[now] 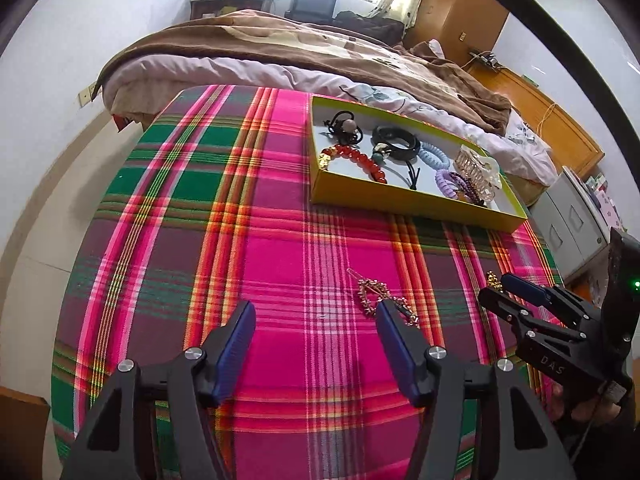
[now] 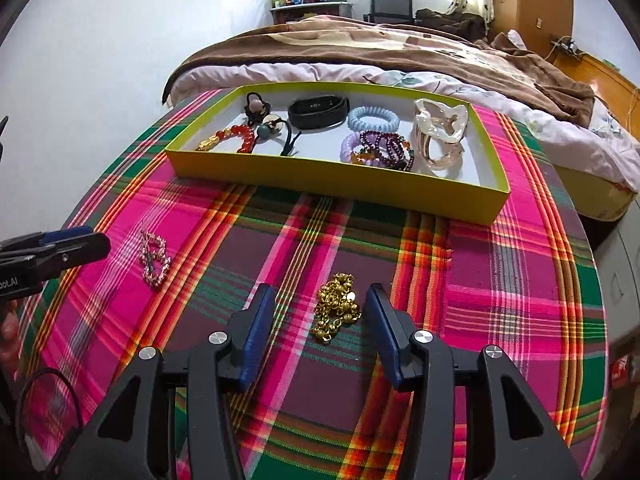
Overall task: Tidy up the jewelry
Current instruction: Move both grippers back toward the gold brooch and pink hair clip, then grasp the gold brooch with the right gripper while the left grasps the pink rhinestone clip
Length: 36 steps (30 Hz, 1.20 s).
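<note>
A yellow-green tray (image 1: 400,199) (image 2: 320,184) on the plaid table holds several bracelets, hair ties, a black band and a clear hair claw (image 2: 440,132). A studded hair clip (image 1: 370,290) (image 2: 154,258) lies on the cloth just ahead of my left gripper's right finger. My left gripper (image 1: 316,316) is open and empty. A gold chain (image 2: 336,308) (image 1: 493,280) lies between the fingers of my right gripper (image 2: 320,300), which is open around it. The right gripper also shows at the right of the left wrist view (image 1: 516,292).
The table is covered with a pink, green and orange plaid cloth (image 2: 500,280). A bed with a brown blanket (image 2: 400,48) stands right behind the table. Grey drawers (image 1: 572,224) stand at the right. White wall on the left.
</note>
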Motion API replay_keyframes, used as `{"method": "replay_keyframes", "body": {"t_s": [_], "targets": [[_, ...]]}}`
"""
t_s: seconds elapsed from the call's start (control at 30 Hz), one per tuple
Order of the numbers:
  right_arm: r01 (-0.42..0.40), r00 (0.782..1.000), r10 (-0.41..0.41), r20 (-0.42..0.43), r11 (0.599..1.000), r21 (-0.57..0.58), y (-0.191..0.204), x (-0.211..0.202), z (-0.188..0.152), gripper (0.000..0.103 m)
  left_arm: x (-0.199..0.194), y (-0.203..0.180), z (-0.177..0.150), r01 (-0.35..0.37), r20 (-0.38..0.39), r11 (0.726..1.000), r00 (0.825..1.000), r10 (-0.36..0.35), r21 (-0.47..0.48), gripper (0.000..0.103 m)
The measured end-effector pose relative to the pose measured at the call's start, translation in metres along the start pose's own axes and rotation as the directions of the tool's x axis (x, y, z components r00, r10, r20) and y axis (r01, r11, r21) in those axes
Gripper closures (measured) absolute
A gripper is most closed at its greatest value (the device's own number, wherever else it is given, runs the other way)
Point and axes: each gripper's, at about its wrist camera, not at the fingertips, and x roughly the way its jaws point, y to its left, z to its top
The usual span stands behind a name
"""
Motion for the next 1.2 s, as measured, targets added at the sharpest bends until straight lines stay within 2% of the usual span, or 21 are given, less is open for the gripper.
{"method": "replay_keyframes", "body": {"t_s": [0.17, 0.27, 0.5, 0.6, 0.73, 0.8, 0.93, 1.2], "targets": [[0.041, 0.999, -0.041, 0.004, 0.999, 0.024, -0.007, -0.002, -0.002, 0.081, 0.001, 0.001, -0.002, 0.004, -0.003, 1.0, 1.0, -0.004, -0.005, 0.041], [0.046, 0.999, -0.046, 0.005, 0.999, 0.023, -0.01, -0.004, -0.003, 0.09, 0.003, -0.002, -0.003, 0.01, -0.007, 1.0, 1.0, -0.01, -0.003, 0.041], [0.013, 0.998, -0.018, 0.055, 0.997, 0.081, -0.021, -0.016, -0.004, 0.091, 0.006, -0.009, -0.004, 0.009, -0.021, 1.0, 1.0, -0.008, 0.007, 0.041], [-0.009, 0.996, -0.001, 0.091, 0.994, 0.112, -0.028, -0.026, -0.002, 0.098, 0.009, -0.015, -0.004, 0.007, -0.027, 1.0, 1.0, -0.007, 0.017, 0.041], [-0.024, 0.992, 0.007, 0.129, 0.991, 0.129, -0.035, -0.038, -0.002, 0.098, 0.014, -0.027, -0.004, 0.012, -0.033, 0.999, 0.999, -0.011, 0.035, 0.031], [-0.033, 0.99, 0.014, 0.14, 0.99, 0.137, -0.038, -0.041, -0.001, 0.098, 0.017, -0.032, -0.004, 0.007, -0.04, 0.999, 0.999, -0.005, 0.045, 0.03], [-0.038, 0.989, 0.014, 0.15, 0.986, 0.161, -0.048, -0.043, -0.003, 0.098, 0.026, -0.042, -0.003, -0.01, -0.054, 0.998, 0.998, 0.014, 0.065, 0.03], [-0.061, 0.98, 0.025, 0.197, 0.981, 0.182, -0.058, -0.059, -0.004, 0.098, 0.037, -0.057, 0.001, -0.083, -0.035, 0.991, 0.996, 0.087, 0.101, 0.031]]}}
